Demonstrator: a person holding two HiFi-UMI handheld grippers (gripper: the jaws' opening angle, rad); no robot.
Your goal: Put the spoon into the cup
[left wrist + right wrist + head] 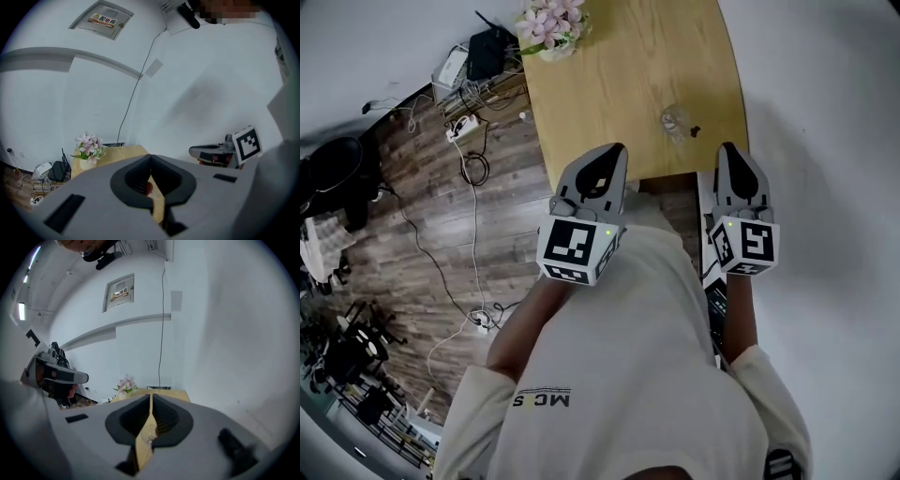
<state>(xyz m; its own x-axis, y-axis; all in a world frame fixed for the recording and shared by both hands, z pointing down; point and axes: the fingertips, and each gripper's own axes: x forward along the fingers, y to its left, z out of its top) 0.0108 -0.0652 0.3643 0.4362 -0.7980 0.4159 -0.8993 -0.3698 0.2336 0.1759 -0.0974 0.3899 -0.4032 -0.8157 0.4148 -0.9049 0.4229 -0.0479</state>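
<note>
A clear glass cup (674, 122) stands on the wooden table (619, 75) near its front right corner. Just right of the cup lies a small dark thing (696, 131), too small to tell whether it is the spoon. My left gripper (616, 150) hovers at the table's near edge, left of the cup, with its jaws shut and empty. My right gripper (729, 148) sits just right of the cup, also shut with nothing held. In the right gripper view the cup (149, 433) shows through the slit behind the closed jaws (151, 397).
A vase of pink flowers (549, 26) stands at the table's far left corner. Left of the table, cables, a power strip (464, 125) and a black box (490, 49) lie on the wood floor. A white wall (825, 141) runs along the table's right side.
</note>
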